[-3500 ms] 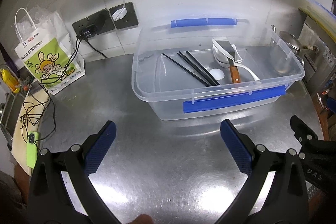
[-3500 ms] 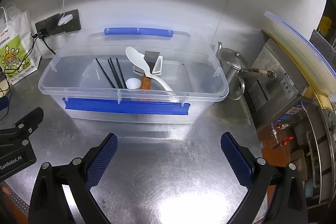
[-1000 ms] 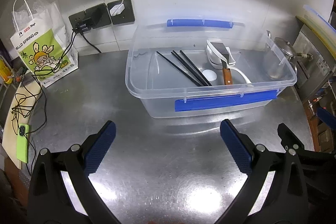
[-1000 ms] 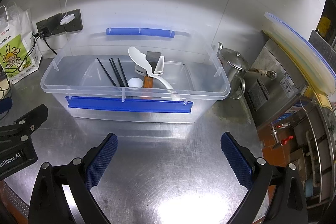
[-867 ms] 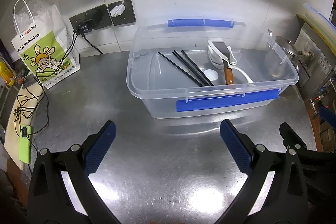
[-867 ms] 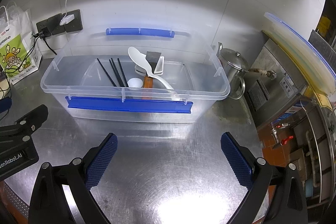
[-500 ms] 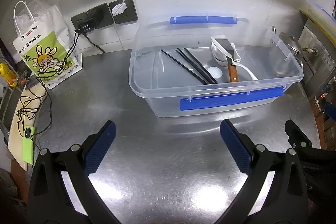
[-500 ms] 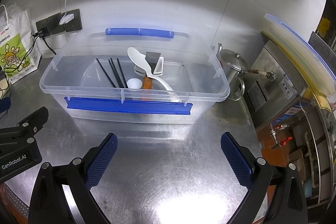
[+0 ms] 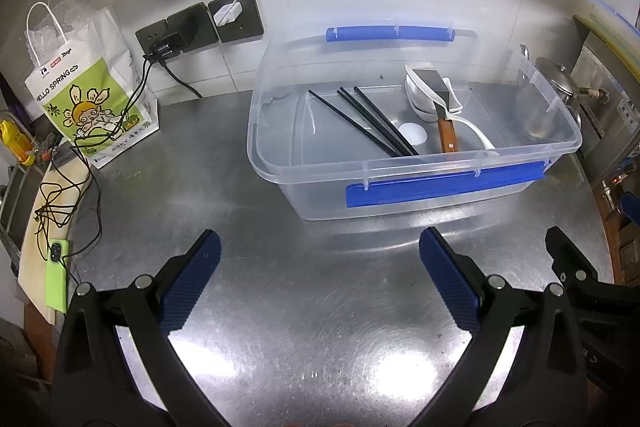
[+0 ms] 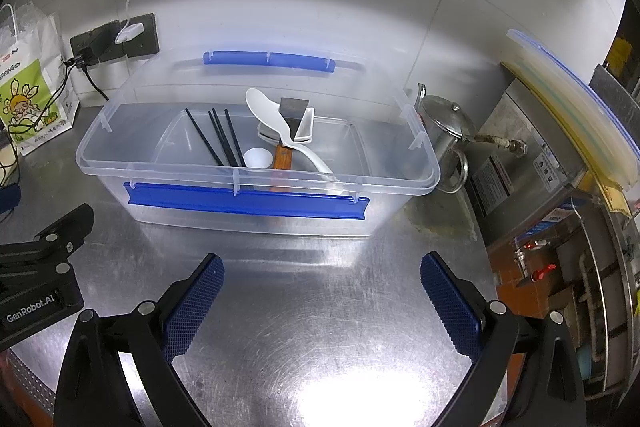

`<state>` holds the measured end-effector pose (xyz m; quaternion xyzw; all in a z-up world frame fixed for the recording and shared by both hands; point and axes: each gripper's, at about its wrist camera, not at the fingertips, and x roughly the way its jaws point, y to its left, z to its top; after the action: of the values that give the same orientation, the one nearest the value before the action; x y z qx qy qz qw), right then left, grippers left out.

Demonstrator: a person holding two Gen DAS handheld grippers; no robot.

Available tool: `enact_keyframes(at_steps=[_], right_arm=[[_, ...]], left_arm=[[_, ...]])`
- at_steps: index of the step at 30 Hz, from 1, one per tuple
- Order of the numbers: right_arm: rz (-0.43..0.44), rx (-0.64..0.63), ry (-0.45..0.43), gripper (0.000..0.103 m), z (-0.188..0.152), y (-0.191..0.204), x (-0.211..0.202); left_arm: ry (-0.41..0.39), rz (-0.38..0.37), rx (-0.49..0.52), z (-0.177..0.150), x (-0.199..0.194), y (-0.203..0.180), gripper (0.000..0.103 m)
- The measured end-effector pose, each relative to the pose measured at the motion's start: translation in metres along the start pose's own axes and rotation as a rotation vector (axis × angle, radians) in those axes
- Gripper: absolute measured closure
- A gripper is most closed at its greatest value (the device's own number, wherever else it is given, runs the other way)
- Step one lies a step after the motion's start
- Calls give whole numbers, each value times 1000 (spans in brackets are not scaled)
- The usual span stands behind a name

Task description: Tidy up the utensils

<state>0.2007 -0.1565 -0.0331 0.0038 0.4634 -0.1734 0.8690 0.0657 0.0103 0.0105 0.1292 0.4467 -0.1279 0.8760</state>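
Observation:
A clear plastic bin (image 9: 404, 167) (image 10: 256, 177) with blue handles stands on the steel counter. Inside lie black chopsticks (image 9: 368, 123) (image 10: 222, 141), a white rice paddle (image 10: 276, 125), a wood-handled scraper (image 9: 442, 119) (image 10: 286, 151), small white dishes (image 9: 418, 103) and a white round spoon bowl (image 9: 414, 134) (image 10: 257, 159). My left gripper (image 9: 318, 267) is open and empty, above the counter in front of the bin. My right gripper (image 10: 322, 281) is open and empty, also in front of the bin. Each gripper shows at the edge of the other's view.
A paper bag (image 9: 86, 107) stands at the back left by wall sockets (image 9: 200, 27) with cables. A green phone (image 9: 58, 275) lies at the left edge. A steel kettle (image 10: 448, 131) and a steel appliance (image 10: 560, 163) stand right of the bin.
The left wrist view has shifted slightly, with the bin now a bit nearer and further right. The right view is nearly unchanged. Both grippers stay open and empty.

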Motion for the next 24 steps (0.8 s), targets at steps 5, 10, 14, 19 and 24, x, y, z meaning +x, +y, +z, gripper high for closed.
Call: enact_keyframes(at_steps=[5, 10, 14, 19, 24], right_arm=[[-2, 0, -1, 5, -1, 0, -1], [-8, 1, -3, 5, -3, -1, -1], [-7, 1, -2, 5, -3, -3, -1], [-5, 0, -1, 5, -3, -3, -1], [-3, 0, -1, 5, -3, -3, -1]], left_arm=[[3, 4, 3, -1, 0, -1, 8], [4, 4, 5, -1, 0, -1, 8], [6, 3, 11, -1, 1, -3, 8], [8, 6, 16, 0, 1, -3, 8], [12, 10, 14, 1, 3, -3, 8]])
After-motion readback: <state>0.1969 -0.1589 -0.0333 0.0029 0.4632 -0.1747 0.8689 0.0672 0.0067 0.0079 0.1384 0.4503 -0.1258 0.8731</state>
